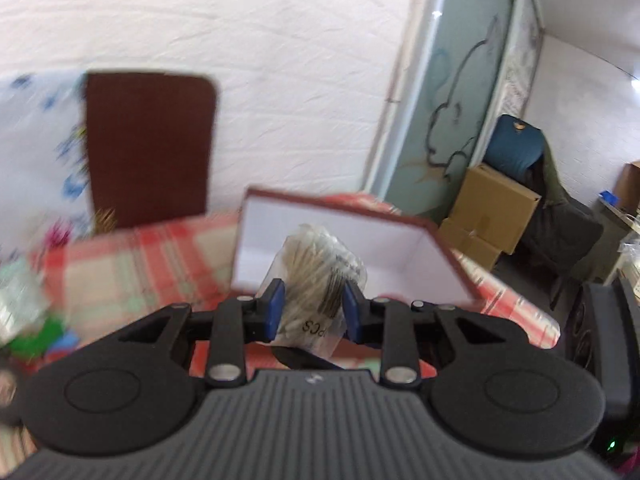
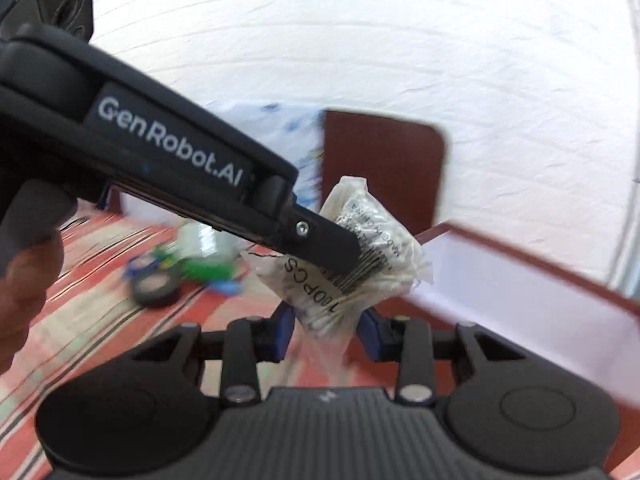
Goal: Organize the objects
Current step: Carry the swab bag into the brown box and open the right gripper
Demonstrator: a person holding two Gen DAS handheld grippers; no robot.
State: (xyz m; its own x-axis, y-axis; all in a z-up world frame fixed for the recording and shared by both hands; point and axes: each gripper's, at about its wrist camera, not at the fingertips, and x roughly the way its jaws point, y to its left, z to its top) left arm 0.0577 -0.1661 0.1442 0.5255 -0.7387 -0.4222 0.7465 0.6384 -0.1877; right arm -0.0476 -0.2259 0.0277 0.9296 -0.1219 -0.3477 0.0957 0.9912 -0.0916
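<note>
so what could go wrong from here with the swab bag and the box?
1. Both the left gripper and right gripper pinch the same bag of cotton swabs; pulling apart could tear the thin plastic.
2. The bag hangs at the near wall of the open box, so an early release may drop it on the checked cloth.
3. The images are blurred, suggesting fast motion, so aim may suffer.

The tablecloth (image 1: 120,256) was checked in red, cream and pale green; the box (image 1: 452,256) was maroon outside, white within; the cotton-swab packet (image 2: 360,256) was clear with black print and barcode; the gripper pads (image 1: 276,310) were blue; the board (image 1: 148,148) was dark brown.
</note>
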